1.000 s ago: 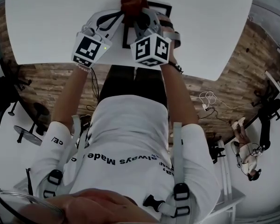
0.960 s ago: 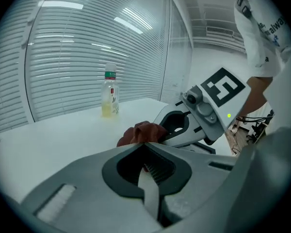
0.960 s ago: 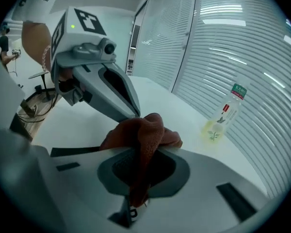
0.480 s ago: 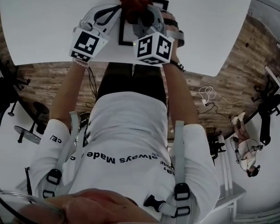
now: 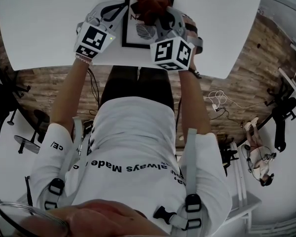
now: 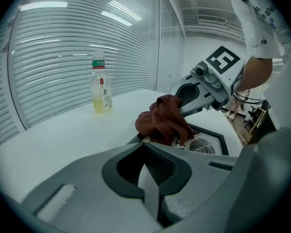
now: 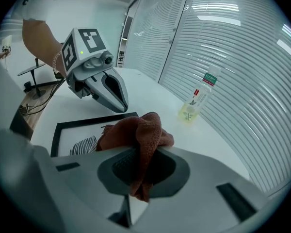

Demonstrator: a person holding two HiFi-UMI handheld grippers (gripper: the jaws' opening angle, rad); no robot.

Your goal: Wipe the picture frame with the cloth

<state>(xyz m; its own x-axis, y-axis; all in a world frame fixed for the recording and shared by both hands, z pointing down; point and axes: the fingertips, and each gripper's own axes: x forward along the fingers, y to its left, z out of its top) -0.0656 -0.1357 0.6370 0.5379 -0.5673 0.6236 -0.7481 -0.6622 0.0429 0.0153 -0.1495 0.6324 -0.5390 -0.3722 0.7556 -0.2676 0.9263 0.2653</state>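
A black picture frame (image 5: 130, 39) with a leaf print lies flat on the white table (image 5: 49, 19). My right gripper (image 5: 156, 13) is shut on a bunched rust-brown cloth (image 5: 151, 0), which rests on the frame's glass. In the right gripper view the cloth (image 7: 136, 130) fills the jaws and hangs down between them over the frame (image 7: 63, 130). My left gripper (image 5: 122, 6) is shut, its tip down at the frame's left edge; the right gripper view shows that tip (image 7: 120, 106) just beyond the frame's border. From the left gripper view, the cloth (image 6: 165, 120) hides part of the frame (image 6: 209, 132).
A small plastic bottle (image 6: 100, 89) with pale yellow drink stands on the table beyond the frame, near the window blinds; it also appears as the bottle (image 7: 198, 98) in the right gripper view. Office chairs and cables lie on the wooden floor (image 5: 246, 78) around the table.
My right gripper has slid the cloth to the right across the frame, and more of the leaf print now shows. The left gripper stays at the frame's left edge.
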